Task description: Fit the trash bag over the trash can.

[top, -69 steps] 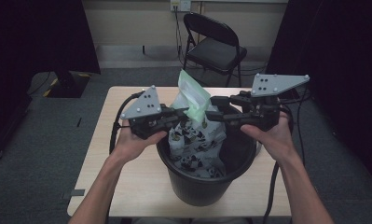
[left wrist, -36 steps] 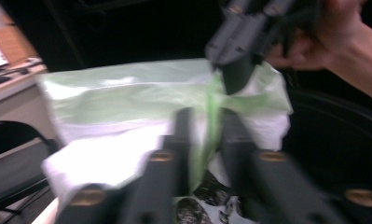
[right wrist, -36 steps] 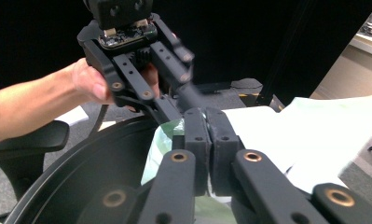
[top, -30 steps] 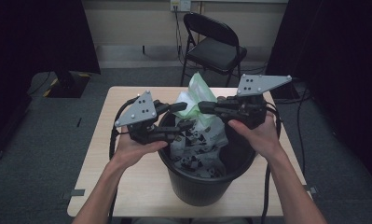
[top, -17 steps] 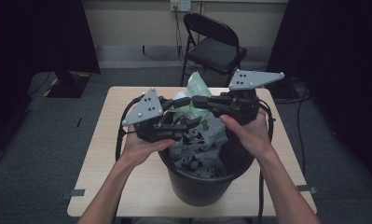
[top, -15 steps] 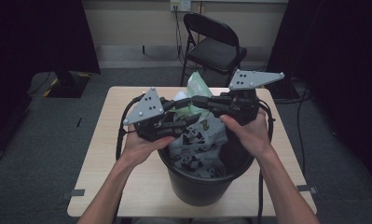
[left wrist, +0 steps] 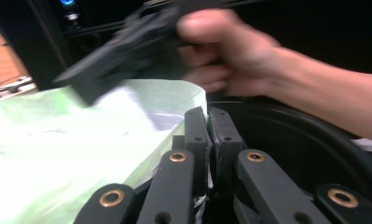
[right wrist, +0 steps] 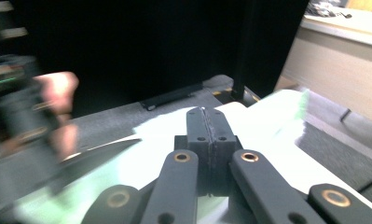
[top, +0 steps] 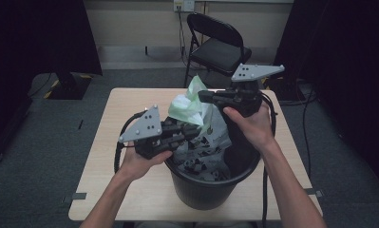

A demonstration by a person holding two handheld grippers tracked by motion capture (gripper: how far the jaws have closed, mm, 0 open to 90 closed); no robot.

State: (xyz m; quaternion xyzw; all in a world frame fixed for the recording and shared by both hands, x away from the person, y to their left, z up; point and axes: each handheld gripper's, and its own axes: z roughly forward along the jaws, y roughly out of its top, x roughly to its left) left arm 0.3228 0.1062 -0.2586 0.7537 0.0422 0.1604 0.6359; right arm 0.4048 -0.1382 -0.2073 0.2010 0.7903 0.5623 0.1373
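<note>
A thin green-and-white plastic bag (top: 189, 107) rises out of a black bucket (top: 211, 190) on the table; several small black parts (top: 199, 159) show through its lower half. My left gripper (top: 196, 132) has just been closing and is shut on the bag's near edge (left wrist: 81, 140), with film pinched between its jaws over the bucket's rim (left wrist: 314, 135). My right gripper (top: 201, 96) is shut on the bag's top; its jaws (right wrist: 206, 114) meet over the pale film (right wrist: 272, 135). The right gripper (left wrist: 123, 51) appears blurred in the left gripper view.
The bucket stands at the front middle of a light wooden table (top: 125, 109). A black folding chair (top: 220, 47) stands behind the table, and dark curtains hang at both sides. Cables trail from both grippers down to the tabletop.
My left gripper has dropped lower toward the bucket's near-left rim and closed on the bag's edge. My right gripper has shifted away to the right, with the bag's top in its jaws.
</note>
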